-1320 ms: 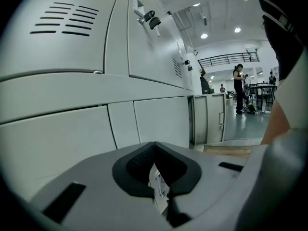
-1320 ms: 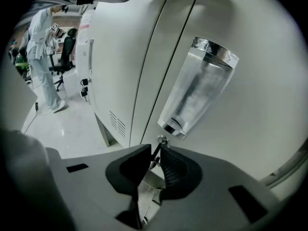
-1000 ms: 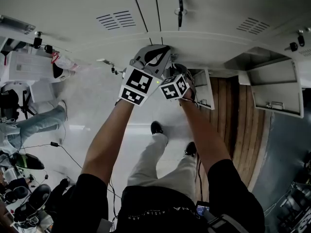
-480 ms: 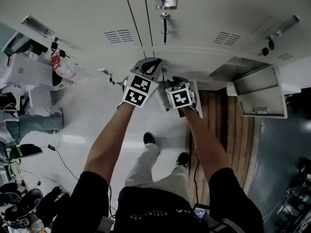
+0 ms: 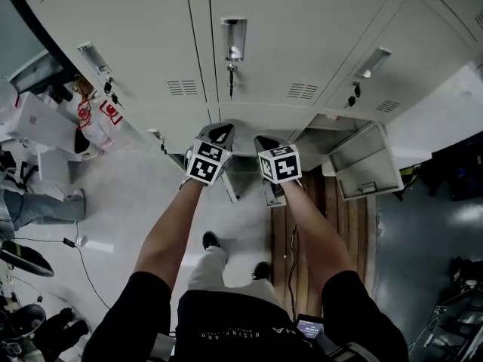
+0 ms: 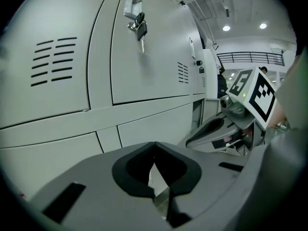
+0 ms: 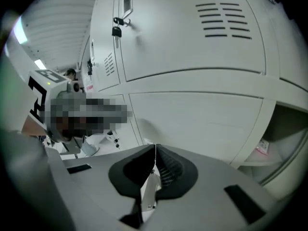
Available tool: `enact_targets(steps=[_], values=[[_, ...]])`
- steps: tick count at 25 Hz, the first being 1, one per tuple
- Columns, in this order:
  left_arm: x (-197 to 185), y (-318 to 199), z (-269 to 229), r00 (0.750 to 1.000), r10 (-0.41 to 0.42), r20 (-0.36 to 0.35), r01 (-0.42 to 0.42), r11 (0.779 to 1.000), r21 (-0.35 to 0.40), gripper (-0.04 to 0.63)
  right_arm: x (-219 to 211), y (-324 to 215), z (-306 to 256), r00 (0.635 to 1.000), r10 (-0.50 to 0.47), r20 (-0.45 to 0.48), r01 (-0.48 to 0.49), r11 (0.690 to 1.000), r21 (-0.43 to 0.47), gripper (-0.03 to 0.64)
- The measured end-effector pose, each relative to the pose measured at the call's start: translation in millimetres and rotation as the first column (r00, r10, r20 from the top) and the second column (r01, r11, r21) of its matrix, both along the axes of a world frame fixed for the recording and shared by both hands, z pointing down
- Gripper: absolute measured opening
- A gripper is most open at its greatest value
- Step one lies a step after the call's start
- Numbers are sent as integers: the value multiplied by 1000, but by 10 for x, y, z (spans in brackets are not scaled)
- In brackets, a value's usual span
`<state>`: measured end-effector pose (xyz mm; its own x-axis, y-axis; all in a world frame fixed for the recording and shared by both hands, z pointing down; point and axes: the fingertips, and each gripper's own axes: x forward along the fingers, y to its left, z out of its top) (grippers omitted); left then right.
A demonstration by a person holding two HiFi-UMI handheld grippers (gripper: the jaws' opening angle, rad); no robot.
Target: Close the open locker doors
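Note:
White lockers (image 5: pixel 302 44) fill the far side of the head view. One lower locker door (image 5: pixel 364 168) hangs wide open at the right, and its open compartment (image 7: pixel 284 129) shows beside my right gripper. A smaller door leaf (image 5: pixel 273 193) sticks out just under the right hand. My left gripper (image 5: pixel 220 133) (image 6: pixel 154 146) is shut and empty, pointing at a closed door. My right gripper (image 5: pixel 266 142) (image 7: pixel 155 148) is beside it; its jaws have just been closing and are shut with nothing between them. Neither gripper touches a door.
A padlock with a key (image 5: pixel 231 74) (image 6: pixel 139 28) hangs on the closed door above the grippers. A wooden floor strip (image 5: pixel 324 202) runs below the open door. A person in jeans (image 5: pixel 38 206), bags and cables (image 5: pixel 83 266) are on the floor at the left.
Both grippers have risen up the locker front, the right one more. The small door leaf, level with the right gripper before, now lies below it. More of the upper lockers shows.

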<state>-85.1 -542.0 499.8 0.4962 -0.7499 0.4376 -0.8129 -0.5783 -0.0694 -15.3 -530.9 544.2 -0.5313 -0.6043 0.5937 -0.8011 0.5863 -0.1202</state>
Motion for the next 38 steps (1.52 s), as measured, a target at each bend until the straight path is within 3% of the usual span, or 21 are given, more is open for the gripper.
enact_targets(steps=[13, 26, 30, 38], values=[[256, 950, -401, 996, -51, -77, 46, 997, -61, 20, 349, 643, -923, 998, -53, 17, 51, 994, 93, 32], [890, 2380, -811, 992, -68, -107, 70, 998, 7, 20, 1175, 1877, -1285, 989, -70, 128, 50, 988, 149, 32], [1072, 2900, -746, 994, -54, -96, 55, 999, 2, 20, 1288, 2187, -1382, 987, -90, 132, 65, 982, 180, 32], [1036, 3469, -761, 996, 14, -85, -14, 1000, 3, 20, 1257, 2830, -1601, 992, -57, 109, 31, 974, 225, 32]])
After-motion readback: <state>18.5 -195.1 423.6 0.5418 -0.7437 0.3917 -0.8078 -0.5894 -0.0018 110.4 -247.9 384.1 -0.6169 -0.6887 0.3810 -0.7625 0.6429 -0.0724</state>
